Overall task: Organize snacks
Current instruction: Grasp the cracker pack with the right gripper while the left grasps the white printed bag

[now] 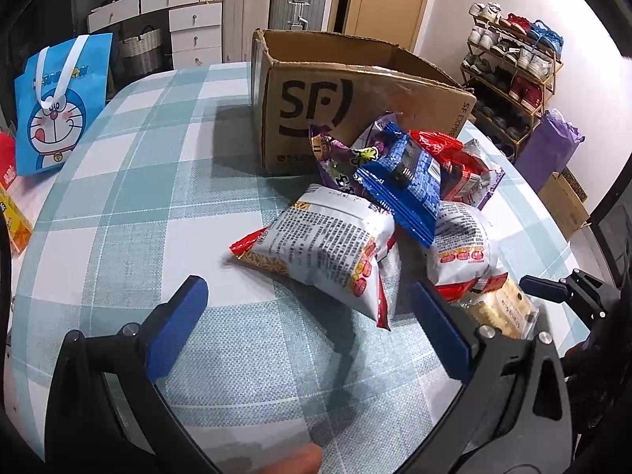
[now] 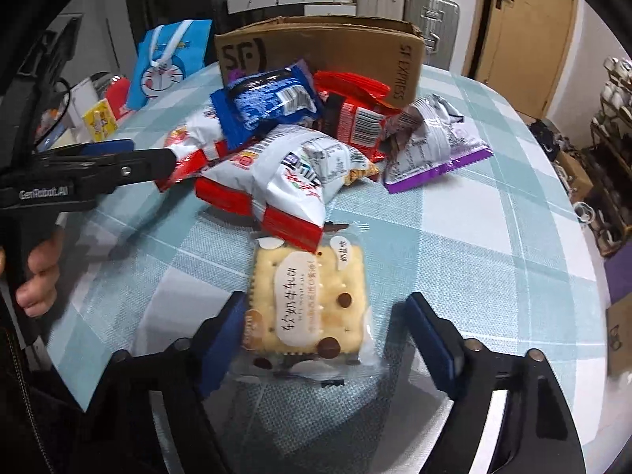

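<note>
Here the right gripper (image 2: 322,339) straddles a clear-wrapped cracker packet (image 2: 306,308) on the checked tablecloth (image 2: 454,237); its left pad touches the wrapper, its right pad stands clear, so nothing is clamped. The left gripper (image 1: 308,320) hovers with fingers wide apart and empty, just short of the snack pile (image 1: 375,213), the cardboard box (image 1: 355,94) beyond it

The cardboard box (image 1: 355,94) says "SF" on its front and "SF EXPRESS" on its side. The left gripper (image 2: 130,158) beside it says "GenRobot.AI".
</note>
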The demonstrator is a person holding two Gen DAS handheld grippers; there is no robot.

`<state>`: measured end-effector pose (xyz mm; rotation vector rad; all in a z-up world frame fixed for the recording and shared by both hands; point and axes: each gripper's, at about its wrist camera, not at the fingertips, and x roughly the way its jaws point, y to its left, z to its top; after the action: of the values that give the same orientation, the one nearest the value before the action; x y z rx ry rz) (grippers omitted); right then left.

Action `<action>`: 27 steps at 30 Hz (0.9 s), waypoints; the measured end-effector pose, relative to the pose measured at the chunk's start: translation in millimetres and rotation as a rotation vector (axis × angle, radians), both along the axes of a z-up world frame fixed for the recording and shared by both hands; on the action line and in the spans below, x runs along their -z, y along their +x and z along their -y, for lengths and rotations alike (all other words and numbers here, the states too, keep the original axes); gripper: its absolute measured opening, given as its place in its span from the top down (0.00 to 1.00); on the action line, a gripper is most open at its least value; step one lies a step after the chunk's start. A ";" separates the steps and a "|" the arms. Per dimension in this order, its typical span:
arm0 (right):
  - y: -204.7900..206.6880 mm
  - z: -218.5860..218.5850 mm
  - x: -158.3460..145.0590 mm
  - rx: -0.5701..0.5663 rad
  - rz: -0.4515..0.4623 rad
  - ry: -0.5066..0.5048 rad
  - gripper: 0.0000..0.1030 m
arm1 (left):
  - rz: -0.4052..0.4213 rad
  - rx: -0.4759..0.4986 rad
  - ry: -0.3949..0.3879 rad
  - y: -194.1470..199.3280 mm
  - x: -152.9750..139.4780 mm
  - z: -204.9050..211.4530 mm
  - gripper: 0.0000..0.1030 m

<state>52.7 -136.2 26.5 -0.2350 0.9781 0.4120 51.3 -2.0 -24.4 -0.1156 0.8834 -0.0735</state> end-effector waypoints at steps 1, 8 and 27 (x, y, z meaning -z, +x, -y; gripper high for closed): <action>-0.6 1.3 -0.4 -0.004 0.003 -0.001 0.27 | 0.000 0.001 0.002 0.8 0.2 0.1 0.01; -5.3 23.4 -4.3 -0.008 0.004 0.035 0.43 | 0.001 0.013 0.020 5.2 -2.2 4.0 0.01; 6.1 77.2 -13.6 0.135 0.039 0.118 0.43 | -0.053 0.039 0.033 45.0 9.6 0.4 0.01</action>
<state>58.7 -213.4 40.0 -0.0701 0.9219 0.3392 96.3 -2.4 -33.9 -0.0697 0.9393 -0.0929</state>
